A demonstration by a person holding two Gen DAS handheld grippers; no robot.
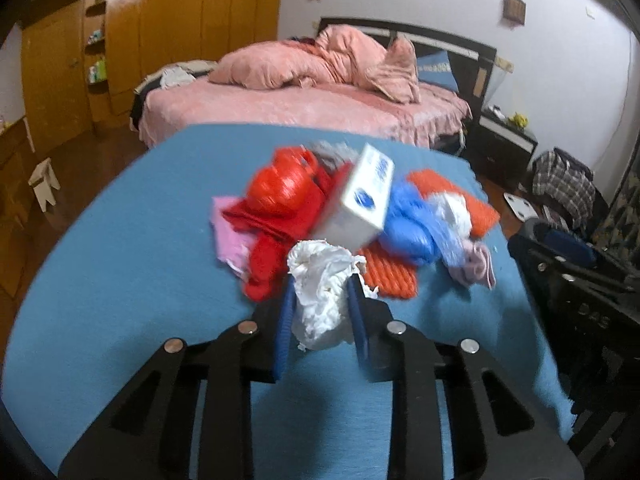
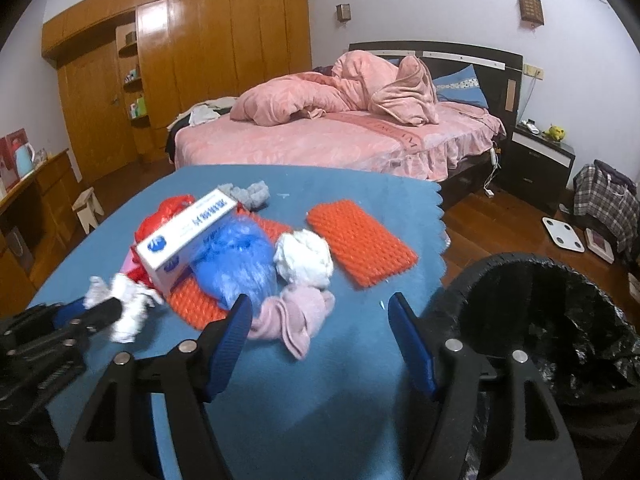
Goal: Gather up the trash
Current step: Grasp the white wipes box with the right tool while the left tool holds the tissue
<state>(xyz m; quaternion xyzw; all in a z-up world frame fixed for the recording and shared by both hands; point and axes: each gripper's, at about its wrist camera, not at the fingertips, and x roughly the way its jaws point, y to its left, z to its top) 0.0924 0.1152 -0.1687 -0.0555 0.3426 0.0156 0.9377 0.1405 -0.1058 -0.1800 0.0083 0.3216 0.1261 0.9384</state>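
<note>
Gripping a crumpled white tissue wad, the left gripper has its blue pads pressed against both flanks of the paper, which bulges out above and below the jaws. Beyond the jaw tips, on the blue table cover, lies the remaining heap: a red plastic bag, a white box tilted on top, a blue plastic bag and an orange mat. The hold looks secure but shallow in judgement; a straight lift, clear of the box corner just ahead, should keep the heap undisturbed.

From the right wrist view, the right gripper stands with jaws apart and nothing pinched. A pale pink cloth lies just ahead between the jaws, a second white wad beyond it. The bin with its black liner sits outside the right-hand jaw, off the table edge. The left gripper shows outside the left-hand jaw with its wad. The carry must cross the right gripper's front, so that gripper should stay low.
</note>
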